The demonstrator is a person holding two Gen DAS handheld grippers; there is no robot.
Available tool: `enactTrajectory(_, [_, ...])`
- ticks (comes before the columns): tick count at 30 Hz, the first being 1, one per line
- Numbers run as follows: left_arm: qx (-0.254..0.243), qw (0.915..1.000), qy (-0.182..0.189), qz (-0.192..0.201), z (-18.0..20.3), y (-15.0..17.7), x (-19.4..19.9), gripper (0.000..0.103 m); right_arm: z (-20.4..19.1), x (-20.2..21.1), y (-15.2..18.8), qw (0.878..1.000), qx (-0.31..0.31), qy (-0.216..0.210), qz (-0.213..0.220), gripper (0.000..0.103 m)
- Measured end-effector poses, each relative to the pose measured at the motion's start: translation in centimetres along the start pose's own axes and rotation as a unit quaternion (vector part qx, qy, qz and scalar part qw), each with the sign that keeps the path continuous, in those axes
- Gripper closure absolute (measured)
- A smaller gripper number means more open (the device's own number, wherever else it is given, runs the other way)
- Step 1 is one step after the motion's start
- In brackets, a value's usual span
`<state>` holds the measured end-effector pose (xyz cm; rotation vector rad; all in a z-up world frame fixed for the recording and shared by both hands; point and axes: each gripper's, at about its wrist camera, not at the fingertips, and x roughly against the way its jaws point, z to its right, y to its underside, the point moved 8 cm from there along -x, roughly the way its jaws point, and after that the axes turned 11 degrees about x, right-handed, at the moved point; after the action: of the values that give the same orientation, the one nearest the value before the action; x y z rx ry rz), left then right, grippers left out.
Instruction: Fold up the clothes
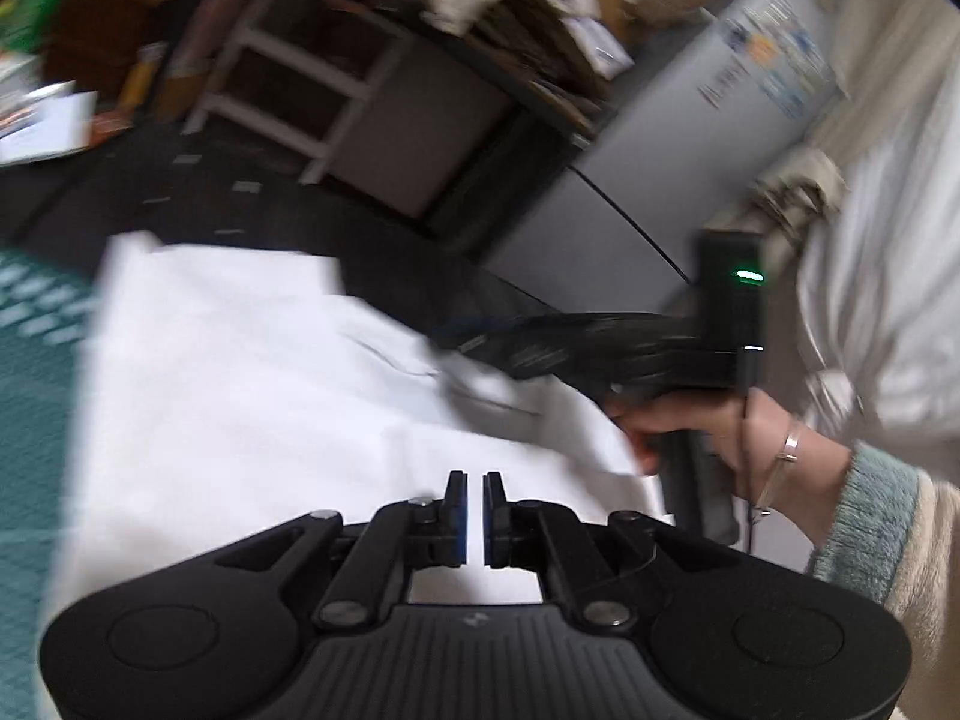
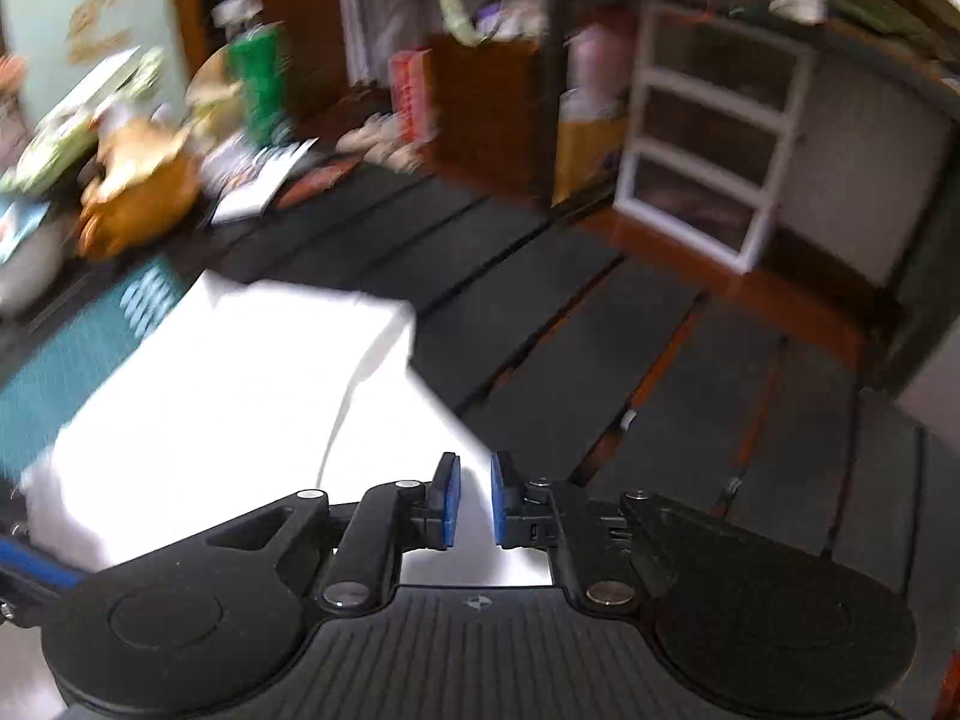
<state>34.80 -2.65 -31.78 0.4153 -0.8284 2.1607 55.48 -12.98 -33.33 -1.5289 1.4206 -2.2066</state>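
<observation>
From my remote seat I see a dark floor (image 2: 540,312) of wide mats split by reddish-brown seams, with a teal patterned mat (image 2: 72,360) at its left edge. A white open-fronted shelf unit (image 2: 708,138) stands against the far side beside dark wooden furniture (image 2: 480,114), and blurred clutter of bags, papers and an orange soft toy (image 2: 138,186) is heaped along the left. In the left wrist view a grey cabinet (image 1: 690,150) with stickers on it stands to the right of the white shelves, and the whole room is motion-smeared.
</observation>
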Motion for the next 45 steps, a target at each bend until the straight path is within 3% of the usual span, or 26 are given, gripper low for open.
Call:
enactTrajectory(3, [0.023, 0.9993, -0.025, 0.018, -2.4, -1.1, 0.7, 0.101, -2.5, -0.6, -2.5, 0.998, 0.025, -0.051, 0.024, 0.091])
enactTrajectory(5, [0.057, 0.9976, -0.032, 0.024, -4.4, -1.7, 0.7, 0.101, -5.3, -2.3, -4.2, 0.995, 0.072, -0.070, 0.017, 0.091])
enactTrajectory(8, [0.063, 0.9971, -0.033, 0.025, -5.2, -1.6, 0.5, 0.101, -7.8, -6.2, -5.5, 0.991, 0.100, -0.087, -0.008, 0.091])
enactTrajectory(11, [0.054, 0.9977, -0.032, 0.027, -4.7, -1.4, 0.4, 0.101, -8.5, -7.5, -5.0, 0.990, 0.106, -0.089, -0.031, 0.091])
enactTrajectory(19, [0.072, 0.9969, -0.017, 0.028, -5.5, -1.7, 0.3, 0.101, -8.1, -9.2, -6.8, 0.993, 0.109, -0.047, -0.027, 0.091])
enactTrajectory(21, [0.072, 0.9969, -0.016, 0.028, -5.5, -1.8, 0.2, 0.101, -8.8, -8.3, -7.7, 0.992, 0.095, -0.083, -0.006, 0.091])
enactTrajectory(24, [0.077, 0.9965, -0.019, 0.025, -5.5, -2.0, 0.2, 0.101, -9.8, -9.5, -7.1, 0.989, 0.114, -0.081, -0.041, 0.091])
enactTrajectory(27, [0.084, 0.9961, -0.018, 0.020, -5.5, -2.1, 0.8, 0.101, -9.8, -9.7, -7.4, 0.992, 0.113, -0.045, -0.036, 0.090])
enactTrajectory(29, [0.086, 0.9959, -0.015, 0.025, -5.8, -2.2, 1.5, 0.100, -9.3, -7.6, -8.6, 0.996, 0.079, -0.041, 0.009, 0.090])
enactTrajectory(31, [0.091, 0.9953, -0.010, 0.031, -6.1, -2.2, 2.3, 0.100, -9.8, -5.5, -9.0, 0.995, 0.067, -0.070, 0.035, 0.091])
enactTrajectory(32, [0.093, 0.9950, -0.008, 0.034, -6.2, -2.2, 2.4, 0.100, -11.0, -3.9, -8.7, 0.991, 0.074, -0.106, 0.044, 0.092])
enactTrajectory(35, [0.103, 0.9939, -0.002, 0.040, -6.7, -2.2, 2.3, 0.100, -13.0, -3.8, -6.9, 0.986, 0.091, -0.137, 0.008, 0.093])
enactTrajectory(37, [0.108, 0.9933, -0.002, 0.040, -7.0, -2.1, 2.1, 0.100, -13.7, -5.0, -5.7, 0.985, 0.101, -0.138, -0.017, 0.093])
enactTrajectory(43, [0.093, 0.9949, 0.001, 0.041, -7.3, -1.9, 2.1, 0.102, -12.3, -8.8, -5.7, 0.992, 0.056, -0.112, 0.008, 0.097])
enactTrajectory(45, [0.094, 0.9947, 0.004, 0.039, -7.4, -1.9, 2.2, 0.102, -11.4, -9.6, -6.0, 0.994, 0.037, -0.105, 0.015, 0.103])
